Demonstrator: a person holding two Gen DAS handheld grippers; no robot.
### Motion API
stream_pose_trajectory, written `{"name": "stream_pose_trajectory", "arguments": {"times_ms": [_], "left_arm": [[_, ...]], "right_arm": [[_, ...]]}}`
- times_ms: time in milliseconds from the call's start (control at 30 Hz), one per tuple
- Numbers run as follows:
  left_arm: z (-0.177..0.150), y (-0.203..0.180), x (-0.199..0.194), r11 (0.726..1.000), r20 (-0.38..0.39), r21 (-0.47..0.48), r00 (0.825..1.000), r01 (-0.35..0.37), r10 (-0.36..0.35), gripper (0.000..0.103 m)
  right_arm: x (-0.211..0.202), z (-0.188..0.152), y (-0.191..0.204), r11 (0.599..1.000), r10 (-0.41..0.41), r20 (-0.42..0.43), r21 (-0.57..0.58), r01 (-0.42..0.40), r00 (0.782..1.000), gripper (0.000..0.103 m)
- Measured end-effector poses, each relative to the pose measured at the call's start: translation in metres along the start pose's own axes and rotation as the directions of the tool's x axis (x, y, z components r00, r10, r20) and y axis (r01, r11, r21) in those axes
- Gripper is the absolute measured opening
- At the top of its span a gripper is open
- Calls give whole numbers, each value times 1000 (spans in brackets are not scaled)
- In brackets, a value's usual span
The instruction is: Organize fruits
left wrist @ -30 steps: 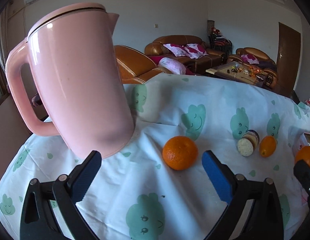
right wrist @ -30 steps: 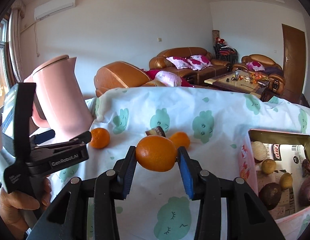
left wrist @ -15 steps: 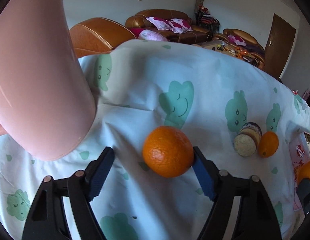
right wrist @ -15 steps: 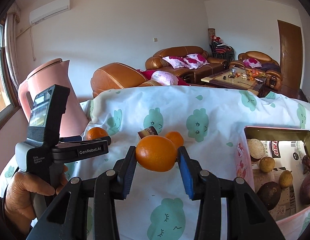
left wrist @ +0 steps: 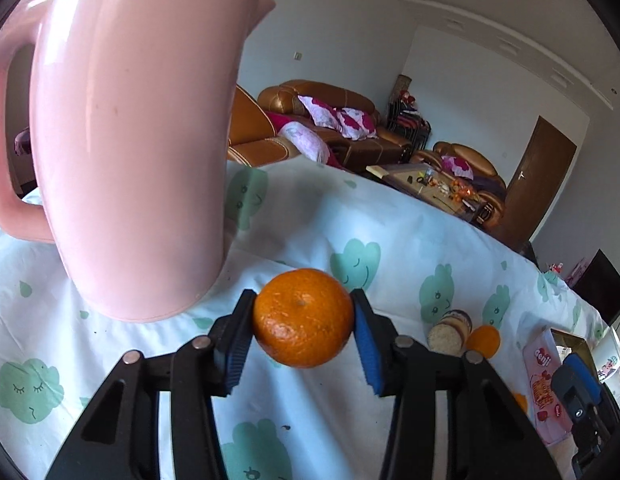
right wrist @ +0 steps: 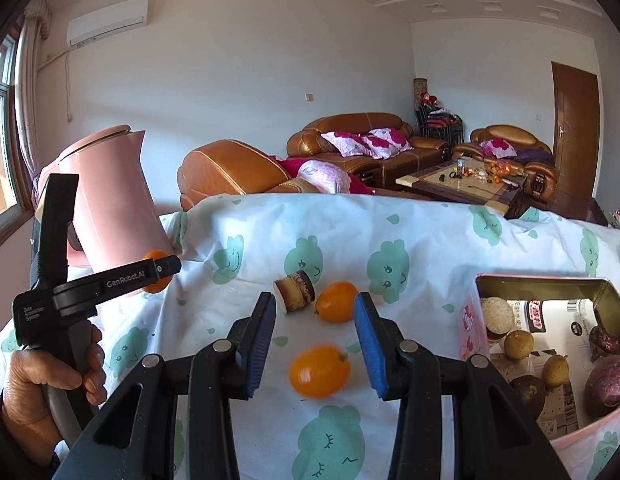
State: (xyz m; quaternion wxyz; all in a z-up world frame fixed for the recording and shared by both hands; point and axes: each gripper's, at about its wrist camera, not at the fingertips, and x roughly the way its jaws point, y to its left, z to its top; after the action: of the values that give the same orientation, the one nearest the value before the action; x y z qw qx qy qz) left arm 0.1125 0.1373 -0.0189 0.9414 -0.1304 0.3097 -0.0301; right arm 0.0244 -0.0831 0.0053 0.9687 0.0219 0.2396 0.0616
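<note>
While L claw (left wrist: 303, 334) grips orange (left wrist: 303, 317), kettle (left wrist: 126, 140) crowds.

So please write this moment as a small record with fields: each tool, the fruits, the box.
left tool: shut on an orange, beside the pink kettle
right tool: open, a blurred orange fruit between its fingers, not gripped
cloth: a smaller orange fruit beside a cut cylinder piece
pink box: open, several brown and purple items inside
</note>
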Motion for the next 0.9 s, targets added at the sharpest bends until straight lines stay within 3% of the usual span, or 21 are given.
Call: {"name": "stream_pose_trajectory", "arguments": {"times_ms": [167,300,400,567,667,800,900], "left_arm": [[-6,-7,-12,997,46,40,997,-62,60,48],[-10,-13,-16,996,41,54,997,-70,68,48],[-11,-16,-15,996,33,60,997,-67,65,48],[-12,-15,-22,995,32,60,997,-78,76,48],[-11,-16,-23,995,26,57,997,-78,77,48],[-11,-19,-24,993,32,72,995,-96,94,48],[-12,-20,-24,992,32,76,995,-100,98,48]], "right_arm": [[-7,2,7,998,-11,42,-54,13,999,43],[-4,7,-19,999,15,8,50,-15,1000,44],[0,9,-41,986,82,-32,147,-76,996,45],[6,9,-51,980,115,-62,172,-103,991,45],[14,7,-51,978,132,-104,178,-112,986,53],[21,-2,-29,990,130,-169,73,-119,977,53],[30,-11,-11,998,57,-228,-22,-63,972,53]]}}
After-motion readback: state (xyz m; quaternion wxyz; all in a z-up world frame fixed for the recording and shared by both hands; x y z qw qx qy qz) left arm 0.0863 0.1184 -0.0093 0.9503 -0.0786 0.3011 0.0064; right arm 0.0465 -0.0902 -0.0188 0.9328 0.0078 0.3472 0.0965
